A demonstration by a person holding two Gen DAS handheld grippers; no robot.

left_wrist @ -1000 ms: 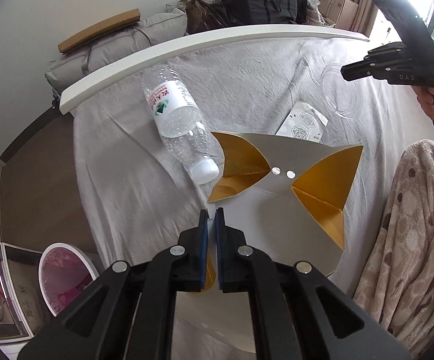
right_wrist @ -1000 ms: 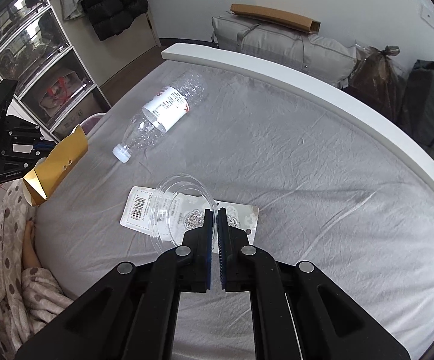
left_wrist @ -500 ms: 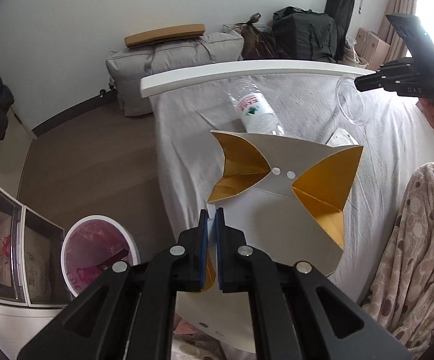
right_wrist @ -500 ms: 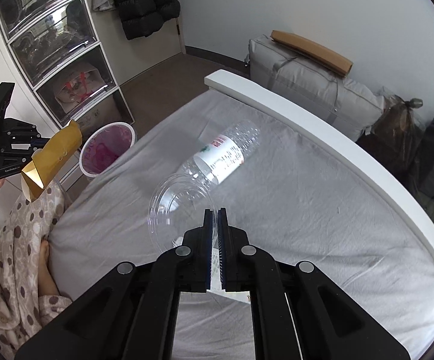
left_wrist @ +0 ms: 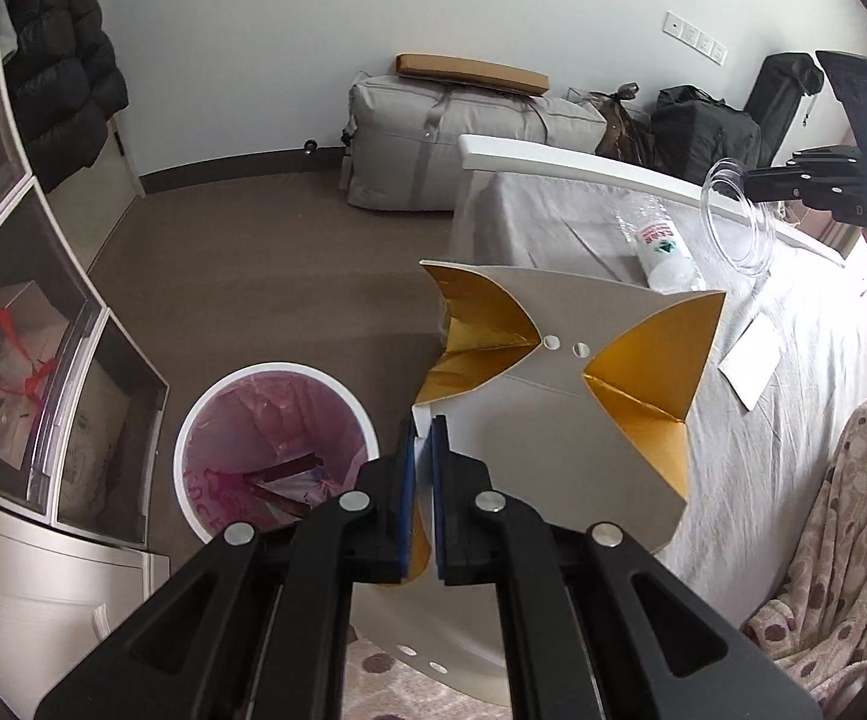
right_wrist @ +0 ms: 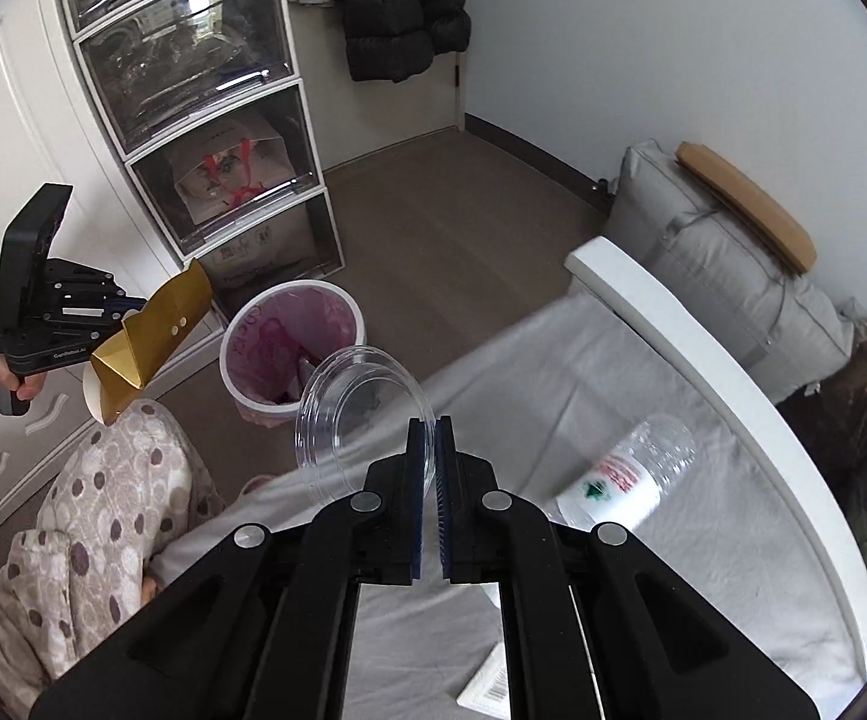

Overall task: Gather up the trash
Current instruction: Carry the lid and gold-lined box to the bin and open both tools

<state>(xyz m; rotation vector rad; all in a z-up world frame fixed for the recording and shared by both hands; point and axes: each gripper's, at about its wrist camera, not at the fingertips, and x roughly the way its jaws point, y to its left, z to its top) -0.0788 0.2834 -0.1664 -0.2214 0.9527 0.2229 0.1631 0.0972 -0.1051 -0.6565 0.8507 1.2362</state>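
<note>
My left gripper [left_wrist: 424,426] is shut on a flattened white and gold paper box [left_wrist: 559,384], held in the air beside the bed, right of the white trash bin [left_wrist: 271,450] with its pink liner. My right gripper [right_wrist: 435,426] is shut on the rim of a clear plastic cup [right_wrist: 355,408], held above the bed's edge, with the bin [right_wrist: 292,348] beyond it on the floor. An empty plastic bottle [right_wrist: 619,474] lies on the grey sheet to the right. A white paper label [left_wrist: 751,360] lies flat on the bed.
A drawer tower [right_wrist: 205,114] stands left of the bin. The white bed footboard [right_wrist: 703,372] curves along the bed's far side, with a grey bag [right_wrist: 727,252] behind it. A spotted blanket [right_wrist: 103,498] hangs over the bed's near corner.
Both grippers have swung left off the bed toward the trash bin, carrying the paper box and the clear cup. The bin now sits much closer in both views.
</note>
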